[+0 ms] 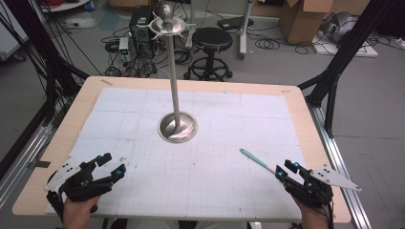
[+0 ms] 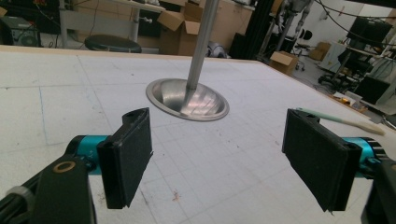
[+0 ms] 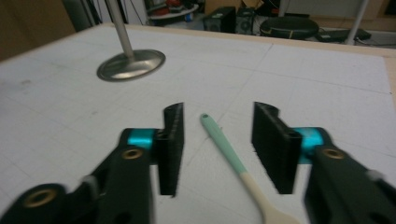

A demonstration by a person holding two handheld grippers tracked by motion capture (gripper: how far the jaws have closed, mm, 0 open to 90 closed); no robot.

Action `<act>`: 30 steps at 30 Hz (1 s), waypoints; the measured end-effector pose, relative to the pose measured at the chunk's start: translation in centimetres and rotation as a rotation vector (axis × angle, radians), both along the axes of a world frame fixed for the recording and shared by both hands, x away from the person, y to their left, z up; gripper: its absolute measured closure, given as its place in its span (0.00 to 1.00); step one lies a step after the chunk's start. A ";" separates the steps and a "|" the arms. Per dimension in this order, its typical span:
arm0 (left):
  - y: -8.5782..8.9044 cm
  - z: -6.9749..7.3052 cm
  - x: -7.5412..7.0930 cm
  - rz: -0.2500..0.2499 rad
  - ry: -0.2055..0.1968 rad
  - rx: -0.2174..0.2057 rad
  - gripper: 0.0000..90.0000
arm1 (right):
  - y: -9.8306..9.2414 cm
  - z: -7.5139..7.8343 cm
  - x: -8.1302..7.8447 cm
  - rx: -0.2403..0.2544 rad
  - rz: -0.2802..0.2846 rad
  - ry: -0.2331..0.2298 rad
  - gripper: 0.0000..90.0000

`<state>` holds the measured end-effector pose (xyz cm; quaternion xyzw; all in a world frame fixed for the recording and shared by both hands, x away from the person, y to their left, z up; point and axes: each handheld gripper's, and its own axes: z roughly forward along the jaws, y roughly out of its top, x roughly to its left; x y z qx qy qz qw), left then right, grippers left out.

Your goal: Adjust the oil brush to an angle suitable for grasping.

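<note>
The right gripper (image 3: 217,142) stood open near the front right corner of the table (image 1: 305,112), its jaws parted on either side of a small spoon (image 3: 233,163) with a mint-green handle and a pale bowl end. The spoon lay flat on the white gridded mat (image 1: 210,181), handle pointing away toward the table's middle, bowl end nearest the person. In the right gripper view the jaws straddled the handle without touching it, though that picture was blurred, so how high they hung above the mat was hard to judge.

The left gripper (image 1: 109,166) was open too, empty, near the front left corner, well apart from the spoon. A tall metal stand (image 1: 175,95) with a dished base rose from the middle of the table, arms radiating at its top.

The likeliest trouble was in the pinch. The handle was thin and lay low on the mat; jaws closing too high would probably skate over it or flick it aside. Closing off-centre could spin it. If the spoon were meant for the stand, a grip far from the balance point might let it droop or slip in the jaws.
</note>
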<state>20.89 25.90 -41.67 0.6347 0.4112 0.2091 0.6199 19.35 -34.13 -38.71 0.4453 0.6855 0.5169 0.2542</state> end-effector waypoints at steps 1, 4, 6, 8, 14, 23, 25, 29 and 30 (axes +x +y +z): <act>0.0 0.0 -0.1 0.001 -0.001 0.000 0.27 | -0.3 0.0 -0.2 0.006 0.000 -0.011 0.46; 0.0 0.2 -0.2 0.000 -0.011 -0.003 0.27 | -1.0 0.1 -0.5 0.003 0.005 -0.028 0.35; 0.0 0.3 -0.2 -0.008 -0.018 -0.003 0.27 | -1.3 0.0 -0.6 -0.012 0.007 -0.034 0.29; -0.1 0.3 -0.2 -0.011 -0.021 0.000 0.26 | -1.4 -0.1 -0.6 -0.030 0.007 -0.038 0.24; -0.3 0.2 0.1 -0.019 -0.023 0.003 0.22 | -1.0 -0.2 -0.2 -0.052 -0.009 -0.035 0.18; 0.0 0.3 -0.2 -0.008 -0.025 -0.005 0.21 | -0.9 -0.3 -0.1 -0.048 -0.014 -0.034 0.18; 0.0 0.3 -0.2 -0.008 -0.024 -0.005 0.21 | -0.8 -0.4 -0.1 -0.053 -0.012 -0.029 0.18; 0.0 0.2 0.0 -0.007 -0.015 -0.003 0.22 | -1.0 -0.4 -0.1 -0.058 -0.014 -0.031 0.18; 0.0 0.2 0.0 -0.007 -0.015 -0.003 0.22 | -1.0 -0.4 -0.1 -0.058 -0.014 -0.031 0.18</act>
